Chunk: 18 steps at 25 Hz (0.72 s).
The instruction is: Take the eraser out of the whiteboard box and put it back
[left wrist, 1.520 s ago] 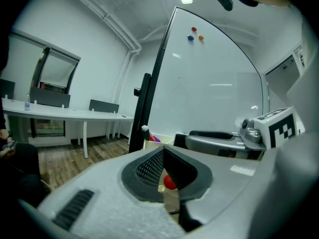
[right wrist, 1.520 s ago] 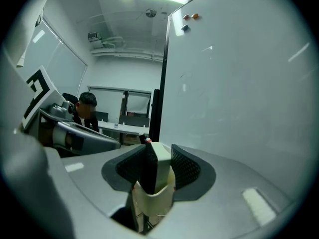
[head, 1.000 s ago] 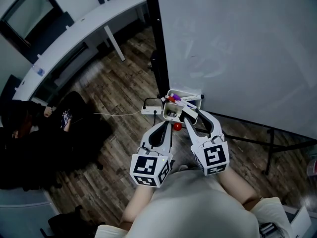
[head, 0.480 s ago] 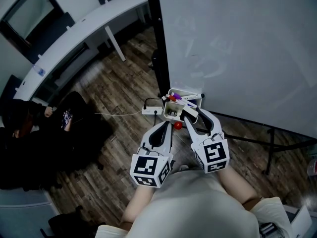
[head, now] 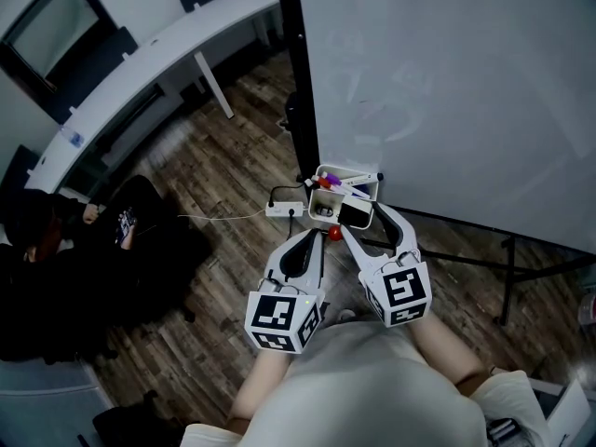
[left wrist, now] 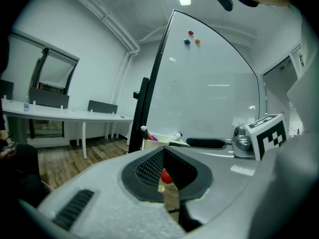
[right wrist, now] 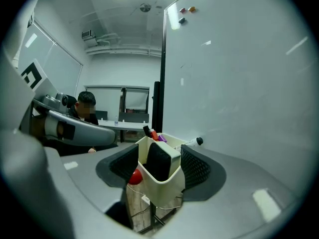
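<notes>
The right gripper's [right wrist: 160, 167] jaws have just been opening and now stand wide apart, either side of the whiteboard box [right wrist: 167, 192] with neither pad pressing on it. The eraser [head: 355, 214] sits inside the box's near compartment, so we judge it to be released and the put-back done. It stands on end, long axis roughly upright, top poking above the box rim, dark felt face towards us. The left gripper [left wrist: 163, 169] hangs beside the box, jaws together and empty.

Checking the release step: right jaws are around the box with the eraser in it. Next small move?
Probably pull the right gripper straight back. Its jaws have just been opening. The eraser stands in the box between them, neither pad touching it, so it looks released.
</notes>
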Each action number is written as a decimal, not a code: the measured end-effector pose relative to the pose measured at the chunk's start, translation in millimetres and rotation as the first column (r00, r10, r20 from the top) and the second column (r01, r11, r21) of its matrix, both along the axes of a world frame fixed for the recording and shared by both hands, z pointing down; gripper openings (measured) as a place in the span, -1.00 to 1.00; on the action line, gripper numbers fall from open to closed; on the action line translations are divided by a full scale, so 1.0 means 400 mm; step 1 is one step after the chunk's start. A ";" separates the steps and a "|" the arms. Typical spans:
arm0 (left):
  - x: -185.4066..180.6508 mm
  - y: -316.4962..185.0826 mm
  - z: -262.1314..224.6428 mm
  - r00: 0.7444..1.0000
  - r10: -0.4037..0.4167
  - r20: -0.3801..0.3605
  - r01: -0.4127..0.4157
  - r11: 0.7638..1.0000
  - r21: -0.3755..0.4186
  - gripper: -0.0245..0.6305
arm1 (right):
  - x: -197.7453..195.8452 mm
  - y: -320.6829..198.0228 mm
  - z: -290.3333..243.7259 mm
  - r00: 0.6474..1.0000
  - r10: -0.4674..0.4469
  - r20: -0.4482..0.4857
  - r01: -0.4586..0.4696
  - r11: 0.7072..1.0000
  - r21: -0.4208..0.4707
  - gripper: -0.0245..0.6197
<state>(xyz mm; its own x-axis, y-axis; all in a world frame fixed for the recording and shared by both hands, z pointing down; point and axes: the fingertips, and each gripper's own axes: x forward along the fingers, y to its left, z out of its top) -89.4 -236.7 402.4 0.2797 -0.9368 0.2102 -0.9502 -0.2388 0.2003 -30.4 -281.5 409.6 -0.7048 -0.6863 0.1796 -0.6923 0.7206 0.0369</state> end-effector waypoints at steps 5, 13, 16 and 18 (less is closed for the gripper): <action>0.000 0.014 -0.003 1.000 0.015 -0.003 -0.015 1.000 0.002 -0.92 | 0.003 0.024 -0.010 1.000 0.017 0.004 -0.017 1.000 0.001 -0.10; -0.008 0.043 -0.004 0.999 0.039 -0.006 -0.039 0.999 -0.002 -0.92 | 0.007 0.073 -0.038 0.999 0.045 0.027 -0.045 0.999 0.000 -0.11; -0.008 0.055 -0.004 0.999 0.050 -0.008 -0.050 0.999 -0.001 -0.92 | 0.007 0.092 -0.043 0.998 0.055 0.035 -0.055 0.998 -0.002 -0.12; -0.008 0.066 -0.005 0.998 0.058 -0.008 -0.058 0.998 0.000 -0.92 | 0.005 0.108 -0.047 0.997 0.061 0.037 -0.061 0.998 -0.004 -0.13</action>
<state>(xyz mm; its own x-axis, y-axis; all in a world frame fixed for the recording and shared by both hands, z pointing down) -92.7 -210.5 400.4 0.3358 -0.9187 0.2081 -0.9329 -0.2938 0.2082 -28.4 -238.5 391.0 -0.6681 -0.7275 0.1558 -0.7356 0.6773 0.0083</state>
